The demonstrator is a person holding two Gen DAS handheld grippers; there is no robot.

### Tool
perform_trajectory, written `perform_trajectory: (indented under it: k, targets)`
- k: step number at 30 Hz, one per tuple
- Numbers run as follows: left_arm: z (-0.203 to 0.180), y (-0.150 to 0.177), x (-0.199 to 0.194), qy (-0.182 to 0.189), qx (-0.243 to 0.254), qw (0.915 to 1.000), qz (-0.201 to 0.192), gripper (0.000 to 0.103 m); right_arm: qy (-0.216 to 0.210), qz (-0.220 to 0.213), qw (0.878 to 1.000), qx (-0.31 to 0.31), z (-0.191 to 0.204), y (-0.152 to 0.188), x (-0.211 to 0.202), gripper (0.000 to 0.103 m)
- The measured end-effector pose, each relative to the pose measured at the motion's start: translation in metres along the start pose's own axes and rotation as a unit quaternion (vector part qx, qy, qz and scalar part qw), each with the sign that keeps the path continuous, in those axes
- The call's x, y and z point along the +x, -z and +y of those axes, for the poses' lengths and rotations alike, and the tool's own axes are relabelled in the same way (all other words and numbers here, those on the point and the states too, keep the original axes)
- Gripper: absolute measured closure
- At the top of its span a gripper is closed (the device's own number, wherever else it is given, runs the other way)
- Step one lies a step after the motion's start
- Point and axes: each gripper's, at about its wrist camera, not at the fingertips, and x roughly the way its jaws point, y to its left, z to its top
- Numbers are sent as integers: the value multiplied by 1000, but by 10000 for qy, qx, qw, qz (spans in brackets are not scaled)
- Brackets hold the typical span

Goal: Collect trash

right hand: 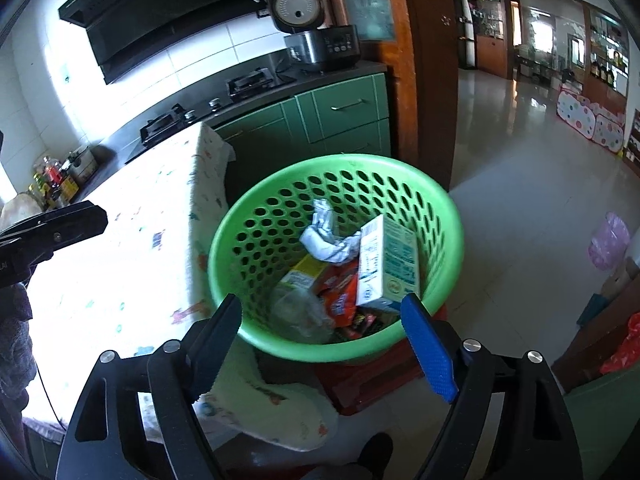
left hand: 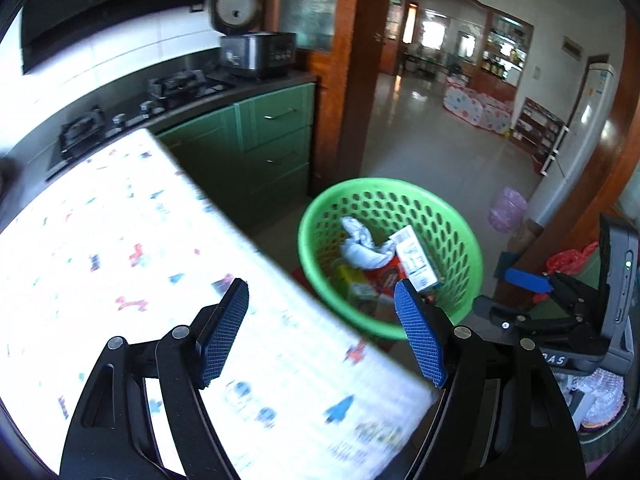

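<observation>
While both tongs gape empty, green basket (right hand: 256, 216) sits just beyond right tongs (right hand: 320, 344); contents partly blurred.

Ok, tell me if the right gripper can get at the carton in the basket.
Probably yes. The right gripper is open above the basket, and the carton lies on top of the trash with nothing over it.

The basket (right hand: 256, 216) is glossy green perforated plastic. Crumpled paper (right hand: 328, 238) and a smooth cardboard carton (right hand: 390, 264) lie inside. The floor tiles (right hand: 520, 152) shine.
</observation>
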Motion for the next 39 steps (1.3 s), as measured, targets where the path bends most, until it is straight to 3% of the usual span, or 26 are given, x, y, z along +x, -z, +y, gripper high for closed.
perform_trajectory:
  k: [11, 21, 33, 39]
  targets:
    - [48, 44, -68, -566, -455, 9967, -362, 17, -221, -119, 9995, -171, 49, 13, -25, 15]
    - [87, 97, -117, -1200, -923, 9868, -570, 10, -341, -161, 9984, -428, 94, 31, -40, 11]
    - [101, 146, -149, -1754, -1110, 9751, -780, 6, -335, -301, 9952, -872, 141, 59, -60, 10]
    - [101, 163, -157, -1778, -1173, 9731, -882, 5, -305, -372, 9950, -872, 149, 73, -69, 9]
